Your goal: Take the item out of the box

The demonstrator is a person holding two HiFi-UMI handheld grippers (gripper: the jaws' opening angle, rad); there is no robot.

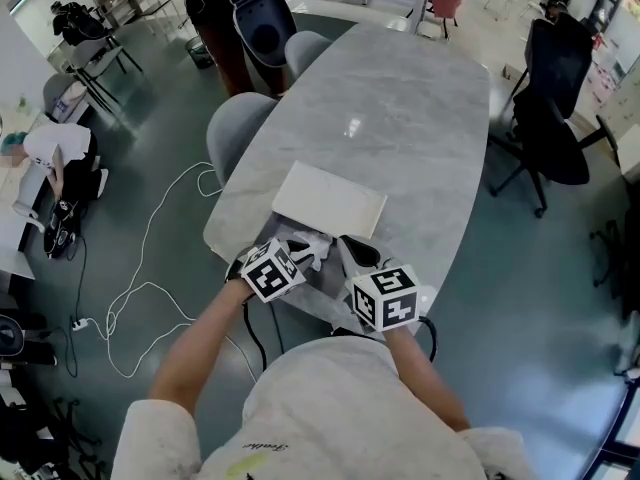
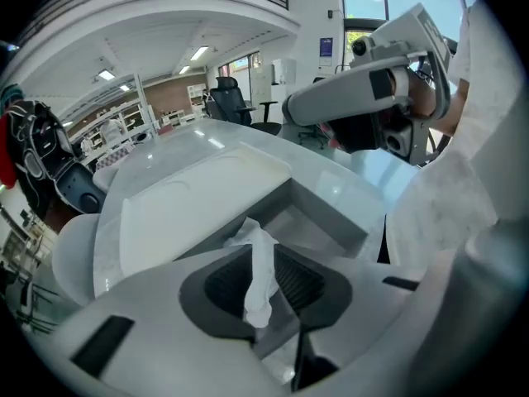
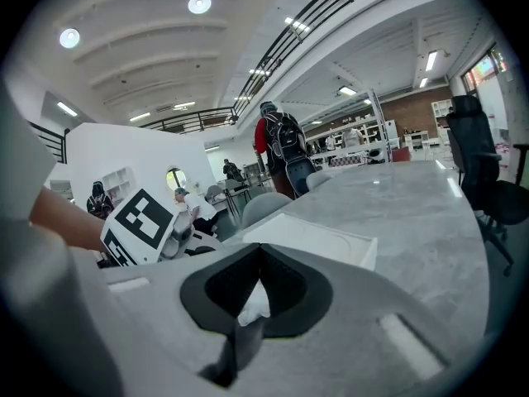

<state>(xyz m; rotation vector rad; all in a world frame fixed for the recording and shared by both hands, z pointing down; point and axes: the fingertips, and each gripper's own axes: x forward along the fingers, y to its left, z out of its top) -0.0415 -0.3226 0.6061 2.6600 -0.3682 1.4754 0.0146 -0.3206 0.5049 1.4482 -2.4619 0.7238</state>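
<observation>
A flat white box [image 1: 330,200] lies on the marble table [image 1: 410,108], just beyond both grippers. A crumpled white paper [image 1: 314,247] stretches between the two grippers near the table's front edge. In the left gripper view a strip of that paper [image 2: 258,275] runs between the jaws of my left gripper [image 2: 266,255], which stand slightly apart, with the box's recess [image 2: 310,222] and pale lid [image 2: 198,197] behind. My right gripper [image 3: 260,259] is shut on a small white end of the paper [image 3: 254,304]. In the head view my left gripper [image 1: 297,251] and right gripper [image 1: 355,251] sit close together.
Two grey chairs [image 1: 240,128] [image 1: 305,48] stand along the table's left side. A black office chair [image 1: 555,118] is at the right. A person [image 1: 235,18] stands at the far end. A white cable [image 1: 140,288] loops on the floor at the left.
</observation>
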